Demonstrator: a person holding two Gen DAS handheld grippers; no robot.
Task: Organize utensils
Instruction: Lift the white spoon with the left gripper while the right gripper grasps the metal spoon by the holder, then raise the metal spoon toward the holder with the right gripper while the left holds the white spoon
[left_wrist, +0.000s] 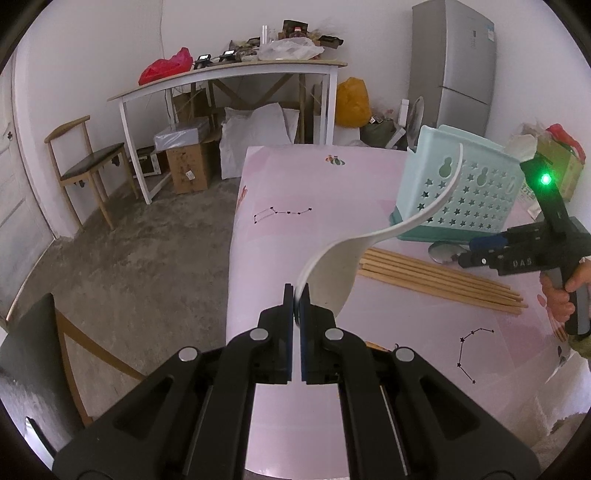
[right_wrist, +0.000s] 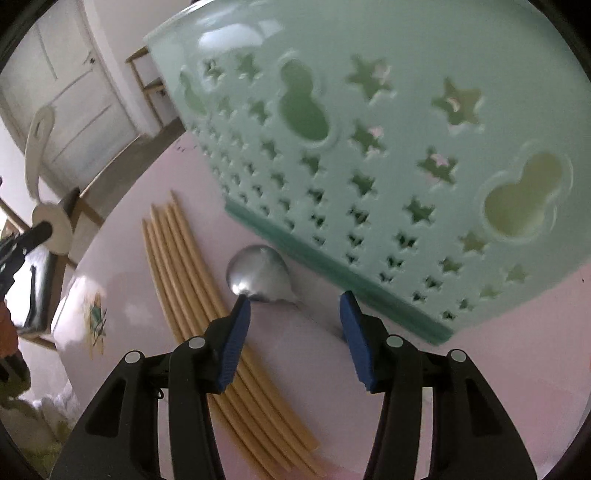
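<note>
Pink cloth printed with constellations covers the table (left_wrist: 280, 177), with a cluttered white desk (left_wrist: 236, 74) and a grey fridge (left_wrist: 454, 66) against the far wall. Raised above the table's left edge, the left gripper (left_wrist: 296, 306) has its fingers pinched on the bowl of a white plastic spoon (left_wrist: 332, 273), whose curved handle rises toward the mint-green basket (left_wrist: 476, 192) near the far right corner. Just in front of the basket lie a metal spoon (right_wrist: 258, 277) and a bundle of wooden chopsticks (right_wrist: 184, 251), side by side. The right gripper (right_wrist: 295, 314) hangs low over them, fingers spread, the left fingertip (right_wrist: 242, 306) just at the metal spoon's bowl.
</note>
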